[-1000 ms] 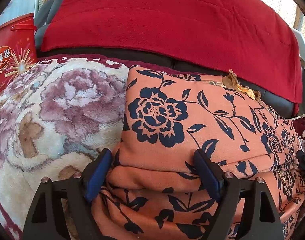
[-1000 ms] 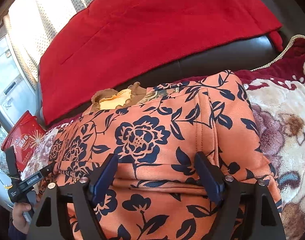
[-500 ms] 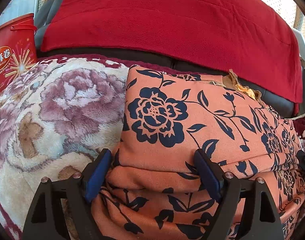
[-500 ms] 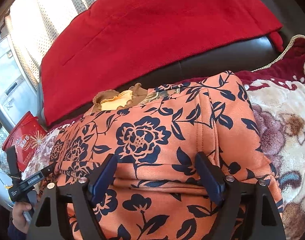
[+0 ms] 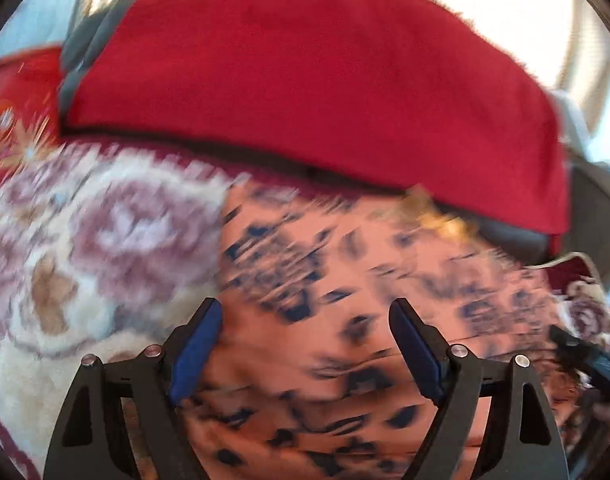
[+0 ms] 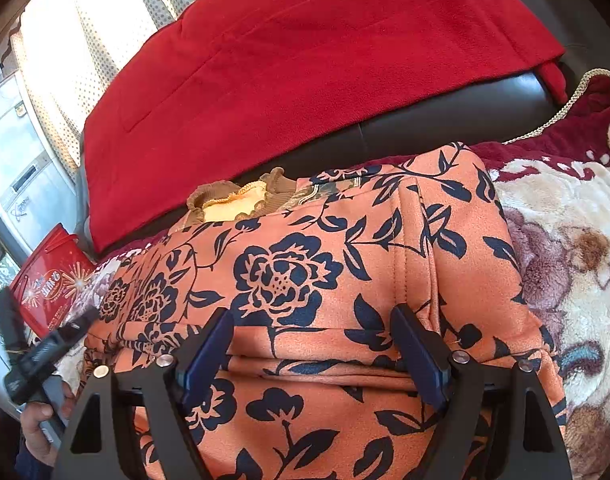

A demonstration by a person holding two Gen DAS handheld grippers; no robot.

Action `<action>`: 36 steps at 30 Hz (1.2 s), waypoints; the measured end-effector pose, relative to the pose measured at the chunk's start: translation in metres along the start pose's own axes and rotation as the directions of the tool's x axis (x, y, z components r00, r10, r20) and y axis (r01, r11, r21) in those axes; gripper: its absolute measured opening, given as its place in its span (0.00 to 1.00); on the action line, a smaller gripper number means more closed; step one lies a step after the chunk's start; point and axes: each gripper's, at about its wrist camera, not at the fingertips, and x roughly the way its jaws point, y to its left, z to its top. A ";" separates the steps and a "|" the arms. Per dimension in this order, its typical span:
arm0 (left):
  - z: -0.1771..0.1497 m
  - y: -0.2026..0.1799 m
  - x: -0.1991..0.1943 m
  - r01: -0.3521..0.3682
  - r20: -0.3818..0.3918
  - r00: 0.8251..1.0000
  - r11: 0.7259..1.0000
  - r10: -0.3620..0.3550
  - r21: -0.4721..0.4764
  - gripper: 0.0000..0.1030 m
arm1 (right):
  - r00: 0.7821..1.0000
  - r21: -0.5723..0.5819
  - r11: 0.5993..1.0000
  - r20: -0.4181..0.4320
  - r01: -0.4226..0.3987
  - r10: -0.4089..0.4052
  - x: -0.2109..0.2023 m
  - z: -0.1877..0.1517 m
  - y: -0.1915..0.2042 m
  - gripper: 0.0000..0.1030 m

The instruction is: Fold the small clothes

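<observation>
The orange floral garment (image 6: 345, 280) lay folded on the plush flowered blanket (image 6: 565, 240), its ruffled collar (image 6: 233, 200) toward the dark sofa back, below the red fleece throw (image 6: 305, 60). The right gripper (image 6: 313, 344) hovered over the garment's near fold, jaws spread wide, with nothing pinched between its blue pads (image 6: 419, 360). The left gripper (image 5: 305, 340) likewise stood wide apart over the garment's left end, its blurred view showing no cloth caught; in the right view it appeared just left of the garment, in a hand (image 6: 41, 420). Judging by the doubled-over hem, one fold looked laid and released. The next move would probably call for closing on an edge of the garment to carry another fold across, or smoothing it flat.
</observation>
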 end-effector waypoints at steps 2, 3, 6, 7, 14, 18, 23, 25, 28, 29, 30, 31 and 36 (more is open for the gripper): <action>-0.004 -0.016 0.002 0.066 -0.020 0.998 0.996 -0.064 0.066 0.83 | 1.000 0.000 1.000 0.000 -0.001 0.001 0.000 0.000 0.000 0.81; -0.007 -0.022 0.006 0.086 -0.048 0.995 0.992 -0.082 0.087 0.83 | 1.000 0.001 1.000 0.002 -0.003 0.003 0.000 0.000 0.000 0.81; -0.015 -0.031 0.027 0.149 -0.180 0.975 0.984 -0.129 0.101 0.84 | 1.000 0.000 1.000 -0.001 -0.003 0.003 0.001 -0.001 0.000 0.81; -0.016 -0.028 0.030 0.161 -0.192 0.971 0.984 -0.144 0.081 0.85 | 1.000 0.000 1.000 -0.007 -0.004 0.004 0.001 0.000 0.000 0.82; -0.013 -0.019 0.033 0.189 -0.195 0.965 0.981 -0.176 0.050 0.88 | 1.000 0.051 0.999 0.023 -0.005 0.004 -0.037 0.038 -0.011 0.82; -0.016 -0.023 0.033 0.188 -0.196 0.965 0.980 -0.173 0.063 0.90 | 0.993 0.126 0.986 0.017 0.113 -0.117 -0.036 0.076 -0.061 0.82; -0.015 -0.023 0.036 0.193 -0.197 0.964 0.979 -0.177 0.065 0.91 | 0.990 0.209 0.970 -0.091 0.121 -0.104 0.008 0.097 -0.101 0.78; -0.015 -0.023 0.037 0.193 -0.197 0.964 0.979 -0.177 0.067 0.92 | 0.988 0.233 0.968 -0.143 0.089 -0.056 0.027 0.097 -0.105 0.68; -0.015 -0.024 0.038 0.195 -0.199 0.964 0.978 -0.178 0.068 0.92 | 0.973 0.177 0.978 -0.217 0.114 -0.074 0.047 0.094 -0.098 0.36; -0.015 -0.024 0.038 0.197 -0.199 0.963 0.978 -0.181 0.066 0.92 | 0.972 0.158 0.980 -0.218 0.124 -0.088 0.049 0.094 -0.095 0.31; -0.015 -0.024 0.039 0.199 -0.199 0.963 0.978 -0.182 0.065 0.92 | 0.972 0.140 0.982 -0.215 0.130 -0.098 0.048 0.095 -0.092 0.20; -0.015 -0.023 0.039 0.202 -0.200 0.962 0.977 -0.186 0.063 0.92 | 0.972 0.119 0.983 -0.210 0.137 -0.110 0.046 0.098 -0.086 0.15; -0.015 -0.022 0.038 0.208 -0.197 0.961 0.977 -0.193 0.056 0.92 | 0.964 -0.030 0.976 -0.155 0.215 -0.217 0.032 0.106 -0.047 0.12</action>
